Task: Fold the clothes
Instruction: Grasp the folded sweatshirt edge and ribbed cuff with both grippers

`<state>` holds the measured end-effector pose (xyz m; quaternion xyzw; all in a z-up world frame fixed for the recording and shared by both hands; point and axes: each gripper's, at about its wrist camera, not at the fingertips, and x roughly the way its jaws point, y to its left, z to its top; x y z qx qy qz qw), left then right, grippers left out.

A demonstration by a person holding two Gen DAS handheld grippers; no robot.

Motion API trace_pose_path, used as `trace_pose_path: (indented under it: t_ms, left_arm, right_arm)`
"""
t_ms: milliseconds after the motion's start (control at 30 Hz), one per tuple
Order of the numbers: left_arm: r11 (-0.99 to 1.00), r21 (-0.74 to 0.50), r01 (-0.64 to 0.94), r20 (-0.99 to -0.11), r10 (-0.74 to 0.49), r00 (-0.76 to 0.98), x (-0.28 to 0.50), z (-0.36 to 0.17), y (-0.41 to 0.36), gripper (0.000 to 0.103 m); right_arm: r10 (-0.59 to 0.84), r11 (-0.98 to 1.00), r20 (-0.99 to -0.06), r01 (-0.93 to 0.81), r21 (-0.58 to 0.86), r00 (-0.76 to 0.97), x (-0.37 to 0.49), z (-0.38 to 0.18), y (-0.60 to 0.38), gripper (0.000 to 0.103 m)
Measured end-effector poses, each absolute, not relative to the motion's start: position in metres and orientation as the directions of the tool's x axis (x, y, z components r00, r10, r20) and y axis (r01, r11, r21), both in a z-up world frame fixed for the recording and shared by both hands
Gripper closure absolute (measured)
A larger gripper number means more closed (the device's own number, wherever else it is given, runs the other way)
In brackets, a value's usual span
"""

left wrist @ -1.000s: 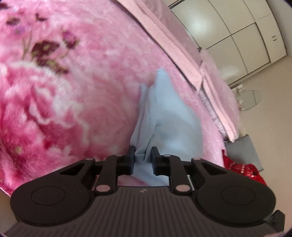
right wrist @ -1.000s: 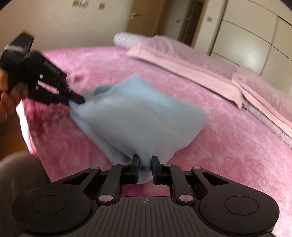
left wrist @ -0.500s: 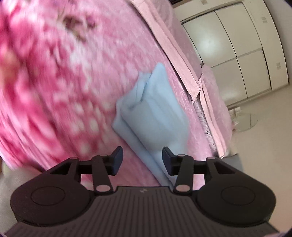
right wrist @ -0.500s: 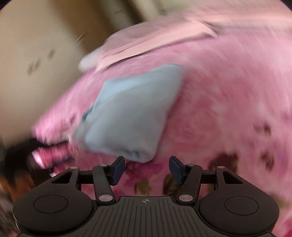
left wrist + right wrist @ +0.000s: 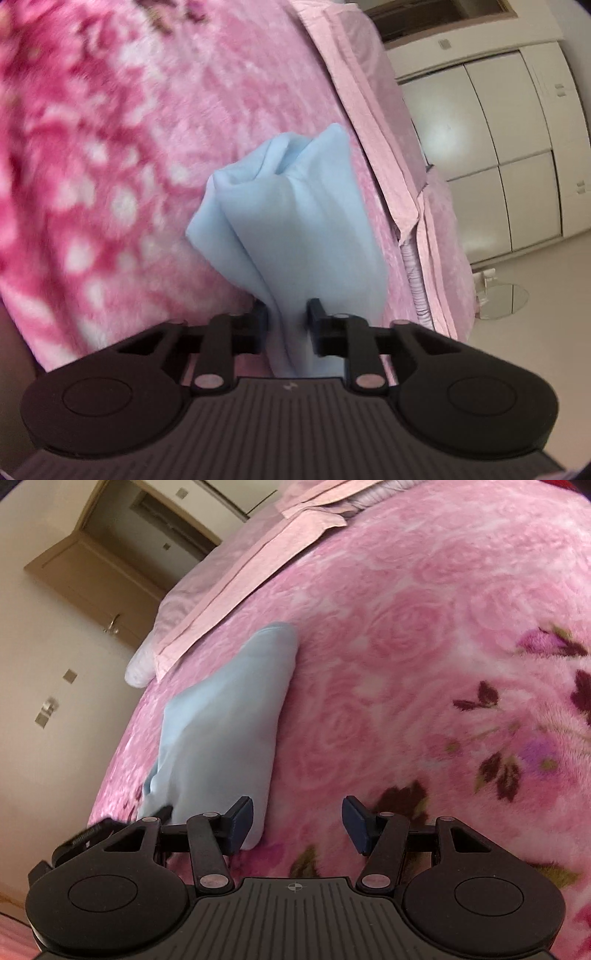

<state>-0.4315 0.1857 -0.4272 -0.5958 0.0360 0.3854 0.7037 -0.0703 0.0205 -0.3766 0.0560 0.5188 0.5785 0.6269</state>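
A light blue cloth [image 5: 295,221] lies bunched in soft folds on the pink floral blanket [image 5: 110,166]. My left gripper [image 5: 286,317] has the cloth's near edge between its pads, and its jaws are closing on it. In the right wrist view the same cloth [image 5: 229,731] stretches away to the upper left, and the left gripper [image 5: 164,811] pinches its lower left corner. My right gripper [image 5: 297,819] stands open over the blanket [image 5: 424,646] with nothing between its fingers. Its left finger [image 5: 240,825] sits just in front of the cloth's near corner.
Pale pink pillows [image 5: 369,110] [image 5: 240,579] lie along the head of the bed. White wardrobe doors [image 5: 498,147] and a round glass piece [image 5: 506,301] on the floor stand beyond the bed's edge. A brown door [image 5: 92,583] is at the far left.
The right gripper let go of the cloth, opened, rolled and shifted to the cloth's right side. The left gripper opened briefly, then shut again on the cloth's near edge.
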Motion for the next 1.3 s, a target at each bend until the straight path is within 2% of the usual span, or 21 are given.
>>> trace_pose_path:
  t_ms: [200, 367, 400, 433, 567, 700, 733, 767, 833, 900, 1033, 1167, 1200, 1300]
  left_arm:
    - [0.106, -0.764, -0.637, -0.513, 0.5, 0.698, -0.484, -0.4, 0.235, 0.09]
    - [0.094, -0.784, -0.614, -0.531, 0.413, 0.741, -0.523, -0.409, 0.279, 0.086]
    - [0.078, -0.798, -0.597, -0.521, 0.408, 0.75, -0.525, -0.413, 0.28, 0.086]
    - [0.065, -0.81, -0.583, -0.509, 0.415, 0.754, -0.525, -0.416, 0.278, 0.084]
    - [0.0, -0.859, -0.512, -0.459, 0.443, 0.77, -0.524, -0.428, 0.268, 0.068]
    - [-0.041, -0.882, -0.47, -0.438, 0.445, 0.782, -0.516, -0.441, 0.264, 0.071]
    - [-0.04, -0.881, -0.472, -0.438, 0.444, 0.781, -0.514, -0.442, 0.266, 0.074]
    - [-0.039, -0.879, -0.475, -0.442, 0.439, 0.782, -0.513, -0.441, 0.269, 0.077]
    - [-0.035, -0.874, -0.485, -0.452, 0.423, 0.785, -0.514, -0.44, 0.274, 0.08]
    - [-0.016, -0.868, -0.496, -0.459, 0.404, 0.791, -0.518, -0.436, 0.282, 0.083]
    - [0.033, -0.846, -0.532, -0.48, 0.386, 0.788, -0.529, -0.425, 0.308, 0.087]
    - [0.085, -0.81, -0.58, -0.515, 0.371, 0.773, -0.54, -0.419, 0.341, 0.086]
    - [0.088, -0.801, -0.592, -0.526, 0.368, 0.767, -0.542, -0.418, 0.348, 0.086]
    - [0.103, -0.783, -0.613, -0.544, 0.363, 0.756, -0.543, -0.413, 0.346, 0.081]
  right_arm:
    - [0.79, 0.301, -0.559, -0.635, 0.712, -0.253, -0.061, -0.371, 0.021, 0.046]
    - [0.798, 0.272, -0.49, -0.516, 0.812, -0.35, -0.044, -0.383, 0.044, 0.045]
    - [0.805, 0.265, -0.466, -0.481, 0.836, -0.367, -0.039, -0.387, 0.053, 0.036]
    - [0.813, 0.261, -0.445, -0.448, 0.855, -0.376, -0.035, -0.392, 0.064, 0.02]
    - [0.836, 0.259, -0.398, -0.37, 0.892, -0.377, -0.027, -0.403, 0.111, 0.018]
    - [0.824, 0.267, -0.423, -0.401, 0.876, -0.376, -0.031, -0.409, 0.156, 0.019]
    - [0.821, 0.255, -0.43, -0.432, 0.865, -0.377, -0.034, -0.408, 0.165, 0.021]
    - [0.815, 0.246, -0.44, -0.463, 0.852, -0.376, -0.036, -0.407, 0.173, 0.028]
    - [0.795, 0.266, -0.48, -0.499, 0.825, -0.37, -0.04, -0.411, 0.182, 0.075]
    - [0.796, 0.271, -0.472, -0.474, 0.838, -0.378, -0.039, -0.417, 0.178, 0.084]
    - [0.803, 0.311, -0.473, -0.423, 0.851, -0.362, -0.055, -0.408, 0.141, 0.087]
    - [0.769, 0.337, -0.496, -0.404, 0.85, -0.403, -0.104, -0.385, 0.104, 0.085]
    - [0.756, 0.331, -0.515, -0.443, 0.833, -0.404, -0.113, -0.386, 0.1, 0.083]
    - [0.734, 0.328, -0.571, -0.543, 0.773, -0.369, -0.125, -0.385, 0.092, 0.062]
